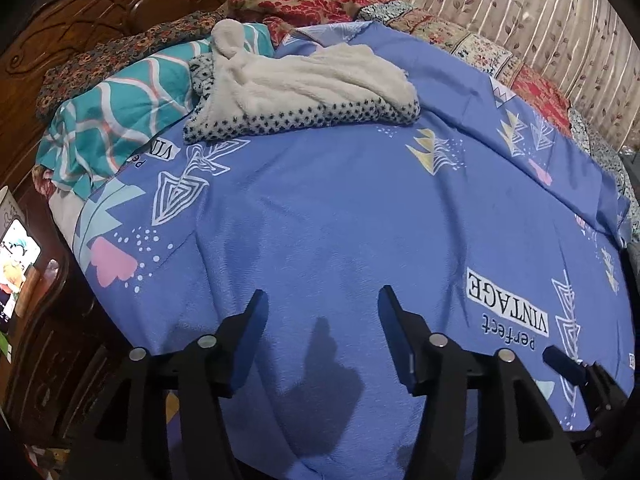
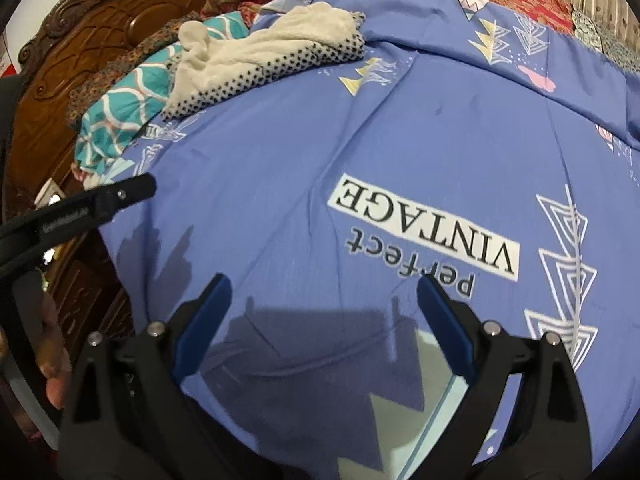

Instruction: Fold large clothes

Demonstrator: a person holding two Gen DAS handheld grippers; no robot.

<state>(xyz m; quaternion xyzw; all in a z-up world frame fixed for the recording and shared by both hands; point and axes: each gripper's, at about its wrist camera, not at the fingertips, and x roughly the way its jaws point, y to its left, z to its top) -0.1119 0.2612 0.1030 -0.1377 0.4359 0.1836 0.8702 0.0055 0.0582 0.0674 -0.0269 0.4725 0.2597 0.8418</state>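
Observation:
A large blue printed sheet (image 1: 340,208) with "perfect VINTAGE" lettering lies spread over the bed and fills the right wrist view (image 2: 400,128) too. My left gripper (image 1: 322,300) is open and empty, just above the sheet near its front edge. My right gripper (image 2: 322,284) is open and empty, above the sheet beside the lettering. A tip of the right gripper shows at the lower right of the left wrist view (image 1: 560,360). The left gripper's finger (image 2: 120,194) shows at the left of the right wrist view.
A white fleece garment with a black-dotted side (image 1: 304,84) lies crumpled at the head of the bed, also in the right wrist view (image 2: 256,64). A teal patterned pillow (image 1: 120,120), red floral quilt (image 1: 304,0), carved wooden headboard (image 1: 100,12) and curtain (image 1: 520,8) surround it.

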